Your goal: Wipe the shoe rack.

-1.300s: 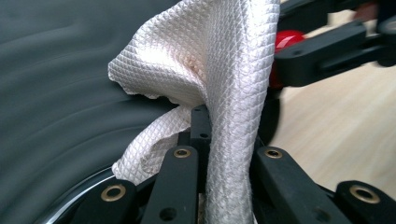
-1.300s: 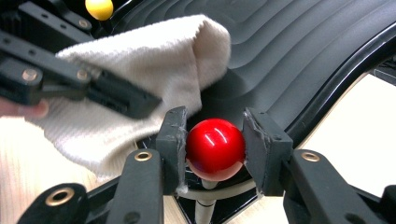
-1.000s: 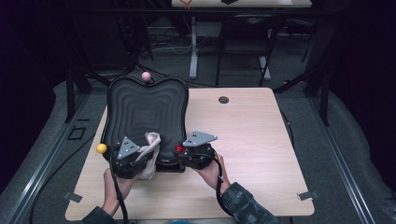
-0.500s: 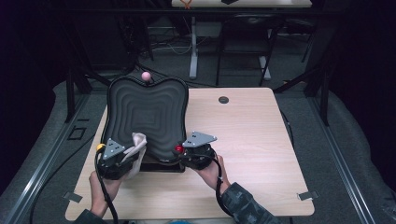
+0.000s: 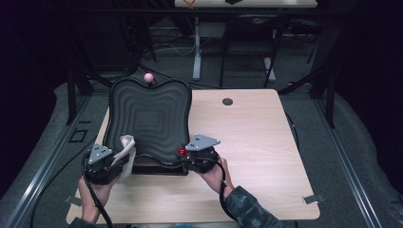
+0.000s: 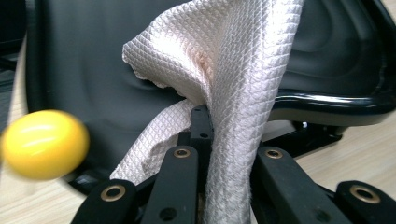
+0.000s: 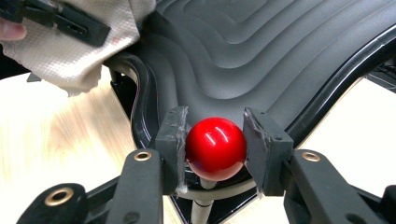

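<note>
A pink ball sits at the far edge of the pale wooden surface, where a small dark round disc lies well apart; grey floor and dark frame legs beyond.

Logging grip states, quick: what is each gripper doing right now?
Left gripper: shut on the white cloth.
Right gripper: shut on the red ball knob at the black tray's edge.

High view looks down over the bench; both tool cameras sit close, seemingly sharing the black tray and cloth.
</note>
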`<act>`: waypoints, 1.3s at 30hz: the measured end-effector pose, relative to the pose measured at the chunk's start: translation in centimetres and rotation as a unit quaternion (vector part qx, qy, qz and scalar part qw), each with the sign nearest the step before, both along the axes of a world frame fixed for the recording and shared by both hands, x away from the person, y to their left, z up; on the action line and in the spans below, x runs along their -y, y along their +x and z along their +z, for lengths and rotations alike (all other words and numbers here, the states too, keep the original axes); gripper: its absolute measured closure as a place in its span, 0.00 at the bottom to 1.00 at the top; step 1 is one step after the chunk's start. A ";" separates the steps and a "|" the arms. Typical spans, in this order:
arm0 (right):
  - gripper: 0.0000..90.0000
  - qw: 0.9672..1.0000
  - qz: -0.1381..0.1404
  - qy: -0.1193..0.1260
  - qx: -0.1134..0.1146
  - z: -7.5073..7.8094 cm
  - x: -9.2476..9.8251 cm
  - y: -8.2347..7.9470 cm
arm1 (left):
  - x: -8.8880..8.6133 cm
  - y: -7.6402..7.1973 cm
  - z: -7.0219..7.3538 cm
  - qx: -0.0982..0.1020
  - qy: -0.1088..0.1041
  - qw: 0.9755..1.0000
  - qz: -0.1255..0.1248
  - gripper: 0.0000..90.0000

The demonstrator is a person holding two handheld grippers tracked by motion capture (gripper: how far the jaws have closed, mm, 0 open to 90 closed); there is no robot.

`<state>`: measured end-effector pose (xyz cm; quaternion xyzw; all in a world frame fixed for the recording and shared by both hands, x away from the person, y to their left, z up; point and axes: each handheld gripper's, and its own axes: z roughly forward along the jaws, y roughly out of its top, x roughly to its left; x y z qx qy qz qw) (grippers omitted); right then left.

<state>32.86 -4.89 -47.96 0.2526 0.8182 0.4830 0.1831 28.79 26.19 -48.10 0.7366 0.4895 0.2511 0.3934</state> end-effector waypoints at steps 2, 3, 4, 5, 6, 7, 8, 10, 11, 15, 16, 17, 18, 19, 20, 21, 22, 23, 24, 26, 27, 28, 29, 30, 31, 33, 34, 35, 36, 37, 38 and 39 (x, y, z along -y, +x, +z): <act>0.67 1.000 0.000 0.000 0.001 0.0 0.0 0.0 | -0.8 0.0 0.0 -0.002 -0.006 1.000 0.010 0.92; 0.67 1.000 0.000 -0.001 0.001 0.0 0.0 0.0 | -1.0 -0.1 0.0 -0.004 -0.007 1.000 0.010 0.92; 0.67 1.000 0.000 -0.001 0.001 0.0 0.0 0.0 | -1.2 -0.1 0.0 -0.004 -0.005 1.000 0.011 0.92; 0.67 1.000 0.000 -0.001 0.001 0.0 0.0 0.0 | -1.3 -0.2 0.1 -0.004 -0.003 1.000 0.013 0.92; 0.67 1.000 0.000 -0.001 0.002 0.0 0.0 0.0 | -1.4 -0.2 0.1 -0.004 -0.002 1.000 0.014 0.92; 0.67 1.000 0.000 -0.001 0.001 0.0 0.0 0.0 | -1.6 -0.2 0.1 -0.005 0.002 1.000 0.017 0.92; 0.67 1.000 0.000 -0.001 0.002 0.0 0.0 0.0 | -1.6 -0.2 0.1 -0.005 0.002 1.000 0.017 0.92; 0.67 1.000 0.000 -0.001 0.001 0.0 0.0 0.0 | -2.2 -0.3 0.1 -0.004 0.012 0.999 0.029 0.92; 0.67 1.000 0.000 -0.001 0.001 0.0 0.0 0.0 | -2.4 -0.3 0.1 -0.005 0.014 0.999 0.033 0.92; 0.67 1.000 0.000 -0.002 0.001 0.0 0.0 0.0 | -3.1 -0.3 -0.1 -0.009 0.017 0.999 0.047 0.92; 0.67 1.000 -0.001 -0.004 0.001 0.0 -0.1 0.0 | -3.1 -0.3 -0.1 -0.011 0.017 0.999 0.049 0.92; 0.67 1.000 -0.001 -0.004 0.002 0.0 -0.1 0.0 | -3.2 -0.3 -0.1 -0.011 0.019 0.998 0.053 0.92; 0.67 1.000 -0.002 -0.005 0.002 0.0 -0.1 0.0 | -3.2 -0.3 -0.1 -0.012 0.023 0.998 0.057 0.92; 0.67 1.000 -0.002 -0.005 0.001 0.0 -0.1 0.0 | -3.2 -0.2 -0.1 -0.013 0.023 0.998 0.061 0.92; 0.67 1.000 -0.001 -0.005 0.001 0.0 -0.1 0.0 | -3.2 -0.2 -0.1 -0.013 0.023 0.998 0.061 0.92; 0.67 1.000 -0.001 -0.004 0.001 0.0 -0.1 0.0 | -3.3 -0.2 -0.1 -0.014 0.020 0.998 0.062 0.92; 0.67 1.000 -0.001 -0.004 0.001 0.0 -0.1 0.0 | -3.3 -0.2 -0.1 -0.014 0.020 0.998 0.062 0.92; 0.67 1.000 -0.002 -0.005 0.001 0.0 -0.1 0.0 | -3.2 -0.3 -0.1 -0.014 0.020 0.998 0.064 0.92; 0.67 1.000 -0.002 -0.005 0.001 0.0 -0.1 0.0 | -3.2 -0.3 -0.1 -0.014 0.020 0.998 0.064 0.92; 0.67 1.000 -0.001 -0.005 0.000 0.0 -0.1 0.0 | -3.3 -0.3 -0.2 -0.017 0.004 0.998 0.064 0.92; 0.67 1.000 -0.002 -0.004 -0.001 0.0 -0.1 0.0 | -3.2 -0.3 -0.2 -0.017 0.000 0.998 0.063 0.92; 0.67 1.000 -0.002 -0.004 -0.001 0.0 -0.1 0.0 | -3.0 -0.3 -0.1 -0.016 -0.001 0.998 0.060 0.92; 0.67 1.000 -0.001 -0.004 -0.001 0.0 -0.1 0.0 | -2.7 -0.4 -0.1 -0.015 0.000 0.998 0.057 0.92; 0.67 1.000 -0.001 -0.004 -0.001 0.0 -0.1 0.0 | -2.7 -0.4 -0.1 -0.015 0.000 0.998 0.057 0.92; 0.67 1.000 -0.001 -0.003 -0.002 0.0 -0.1 0.0 | -2.2 -0.5 0.0 -0.010 0.001 0.999 0.051 0.92; 0.67 1.000 -0.001 -0.003 -0.002 0.0 -0.1 0.0 | -1.7 -0.5 0.1 -0.008 0.001 0.999 0.045 0.92; 0.67 1.000 -0.001 -0.003 -0.002 0.0 -0.1 0.0 | -1.7 -0.5 0.1 -0.008 0.001 0.999 0.045 0.92; 0.67 1.000 -0.001 -0.002 -0.002 0.0 -0.1 0.0 | -1.3 -0.4 0.1 -0.009 0.000 0.999 0.045 0.92; 0.67 1.000 -0.001 -0.002 -0.002 0.0 -0.1 0.0 | -1.1 -0.4 0.1 -0.009 -0.001 0.999 0.044 0.92; 0.67 1.000 -0.002 -0.002 -0.002 -0.1 -0.1 0.0 | -0.8 -0.3 0.1 -0.008 -0.002 0.999 0.043 0.92; 0.67 1.000 -0.002 -0.002 -0.002 -0.1 -0.1 0.0 | -0.5 -0.2 0.1 -0.009 -0.003 0.999 0.039 0.92; 0.67 1.000 -0.002 -0.002 -0.002 -0.1 -0.1 0.0 | -0.5 -0.2 0.1 -0.009 -0.003 0.999 0.039 0.92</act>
